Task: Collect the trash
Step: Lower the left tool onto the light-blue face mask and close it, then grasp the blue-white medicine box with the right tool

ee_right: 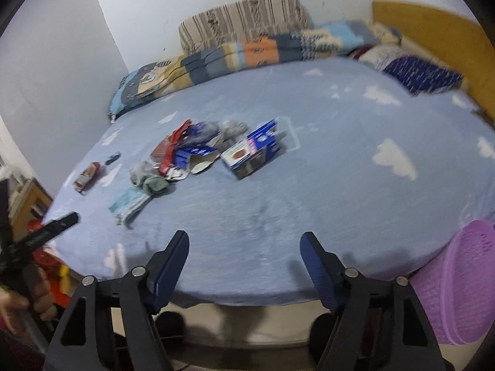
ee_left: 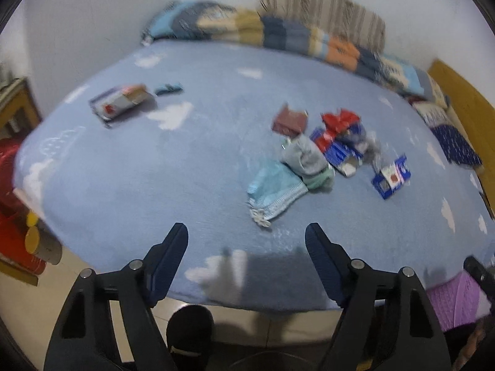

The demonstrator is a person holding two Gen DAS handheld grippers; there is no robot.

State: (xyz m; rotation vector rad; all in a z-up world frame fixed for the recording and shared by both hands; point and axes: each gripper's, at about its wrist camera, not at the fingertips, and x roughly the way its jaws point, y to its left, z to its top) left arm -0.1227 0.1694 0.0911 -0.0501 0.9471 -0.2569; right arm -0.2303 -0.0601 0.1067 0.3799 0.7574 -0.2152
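Trash lies on a bed with a blue cloud-print cover (ee_left: 154, 170): a blue and white box (ee_left: 392, 179) (ee_right: 252, 153), torn blue and red cartons (ee_left: 337, 142) (ee_right: 188, 151), a brown packet (ee_left: 289, 120), and a red-grey packet (ee_left: 122, 103) (ee_right: 86, 176) at the far left. Socks and a light blue cloth (ee_left: 275, 190) (ee_right: 130, 202) lie beside the pile. My left gripper (ee_left: 246, 236) is open and empty over the bed's near edge. My right gripper (ee_right: 244, 245) is open and empty there too. A purple basket (ee_right: 454, 281) (ee_left: 454, 300) stands at the bed's right corner.
Pillows and a folded striped blanket (ee_right: 244, 21) line the far side against the wall. A wooden headboard (ee_right: 433, 27) is at the right. Red boxes and a yellow-capped tube (ee_left: 34, 241) stand on the floor at the left. The left gripper's finger (ee_right: 58, 224) shows in the right wrist view.
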